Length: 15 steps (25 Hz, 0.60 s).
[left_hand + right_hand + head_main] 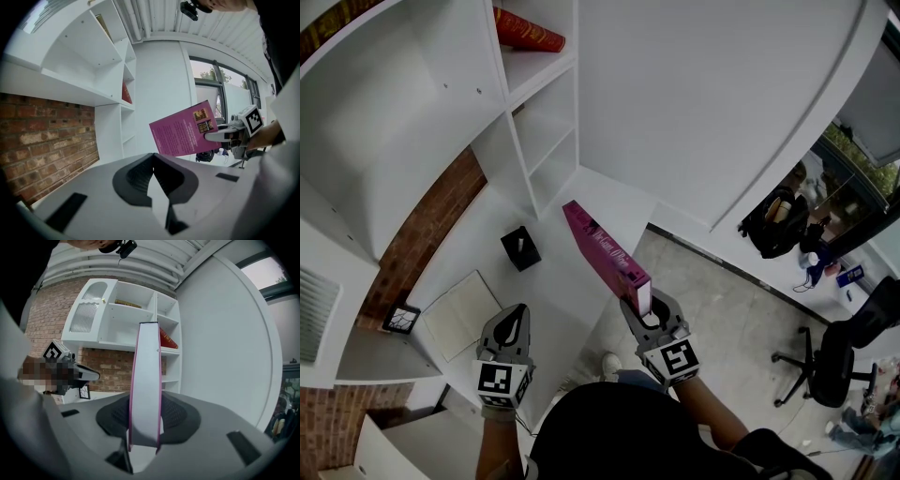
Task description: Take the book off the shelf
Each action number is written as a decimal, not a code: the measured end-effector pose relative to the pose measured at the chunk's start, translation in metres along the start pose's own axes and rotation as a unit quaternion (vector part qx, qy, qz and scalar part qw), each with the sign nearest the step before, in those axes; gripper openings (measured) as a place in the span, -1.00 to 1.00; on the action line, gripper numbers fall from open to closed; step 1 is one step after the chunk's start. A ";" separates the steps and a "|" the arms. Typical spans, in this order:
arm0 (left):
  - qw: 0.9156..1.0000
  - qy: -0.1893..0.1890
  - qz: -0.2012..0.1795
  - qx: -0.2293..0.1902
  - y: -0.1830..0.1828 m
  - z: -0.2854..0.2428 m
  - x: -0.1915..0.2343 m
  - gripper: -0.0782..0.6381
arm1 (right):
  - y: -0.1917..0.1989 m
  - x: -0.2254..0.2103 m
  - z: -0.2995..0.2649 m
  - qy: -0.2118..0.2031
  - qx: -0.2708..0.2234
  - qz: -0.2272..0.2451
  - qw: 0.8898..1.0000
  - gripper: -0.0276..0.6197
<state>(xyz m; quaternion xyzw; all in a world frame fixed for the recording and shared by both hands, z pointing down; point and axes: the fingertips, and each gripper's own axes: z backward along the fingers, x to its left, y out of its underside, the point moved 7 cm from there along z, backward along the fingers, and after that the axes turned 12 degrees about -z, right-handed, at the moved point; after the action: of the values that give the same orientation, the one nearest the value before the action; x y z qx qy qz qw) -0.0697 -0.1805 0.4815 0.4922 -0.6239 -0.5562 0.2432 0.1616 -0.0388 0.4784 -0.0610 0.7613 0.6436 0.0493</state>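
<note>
Right gripper (649, 317) was clamped on the near end of the pink book (602, 246), so you had it out in open air, clear of the shelf (542, 131). Its long axis ran straight away from your jaws, toward the shelving. Left gripper (507, 330) sat closed and empty alongside.

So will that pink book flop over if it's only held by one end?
Probably not. The pink book sticks out straight from the right gripper, so it seems stiff. It looks thin, so it is likely light. With only one end pinched, it might tilt or slip if the grip loosens.
</note>
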 end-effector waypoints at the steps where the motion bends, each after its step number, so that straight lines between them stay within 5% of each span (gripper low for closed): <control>1: 1.000 0.001 0.002 0.004 0.000 0.000 0.000 -0.76 | 0.000 0.000 0.000 -0.001 0.000 -0.001 1.000 -0.47; 15: 1.000 -0.010 -0.002 0.004 0.000 0.005 0.004 -0.76 | 0.003 0.002 -0.003 -0.003 0.008 -0.005 1.000 -0.47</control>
<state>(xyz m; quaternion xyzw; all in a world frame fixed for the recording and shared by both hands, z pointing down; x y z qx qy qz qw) -0.0754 -0.1815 0.4792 0.4892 -0.6272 -0.5591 0.2338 0.1594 -0.0415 0.4819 -0.0623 0.7658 0.6377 0.0549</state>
